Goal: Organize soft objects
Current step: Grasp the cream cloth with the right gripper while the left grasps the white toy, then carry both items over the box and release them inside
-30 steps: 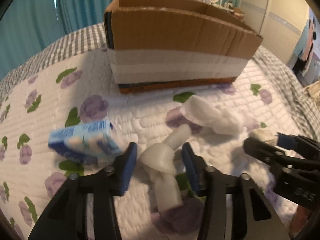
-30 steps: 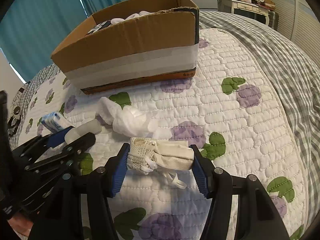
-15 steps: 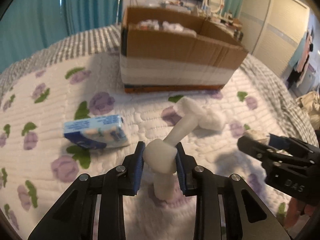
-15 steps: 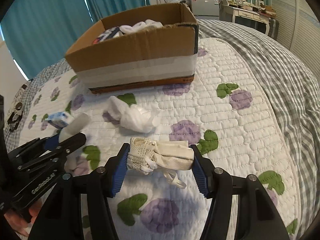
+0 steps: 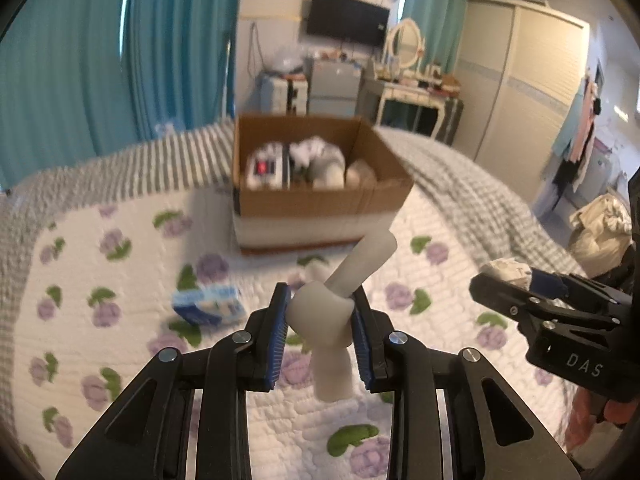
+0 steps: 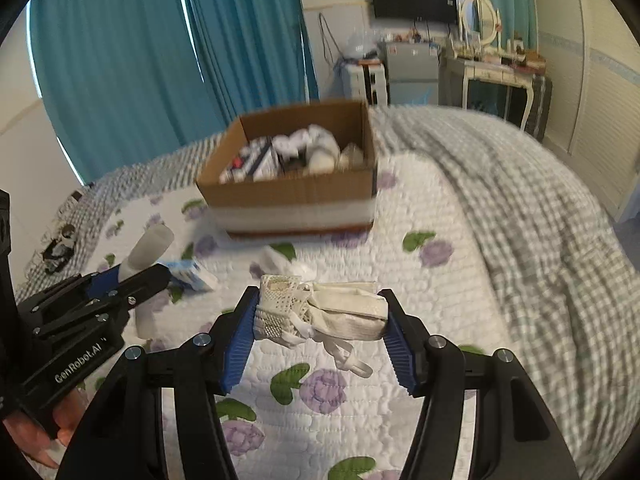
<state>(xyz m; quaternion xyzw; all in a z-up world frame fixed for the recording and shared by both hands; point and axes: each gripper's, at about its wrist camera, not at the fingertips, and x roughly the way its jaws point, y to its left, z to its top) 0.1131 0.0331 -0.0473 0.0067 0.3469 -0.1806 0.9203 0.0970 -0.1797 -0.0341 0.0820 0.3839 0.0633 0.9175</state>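
Hanging clear of the bed now, the knot (image 5: 320,320) of pale, rubbery-looking stuff is pinched at its fat middle between the left gripper (image 5: 320,334) fingers, one tail drooping below and the other poking up toward the box (image 5: 320,200). A second ago those fingers stood apart around it as it lay on the quilt (image 5: 120,360); they have since closed on it and the whole thing has come up off the bed. The cloth (image 6: 324,312), a cream bundle with a lacy end and a strap dangling underneath, has risen too, squeezed lengthwise between the right gripper (image 6: 320,332) fingers, which stand wider because the bundle is wide. Both picks look done, I'd say, and what remains for these two is the carry forward and the drop into the box.

The box sits ahead on the quilt, open-topped, already holding white and dark items. A blue pack (image 5: 208,308) lies on the quilt to the left of the knot, and a white wad (image 6: 288,264) lies between the grippers and the box, both not yet collected.
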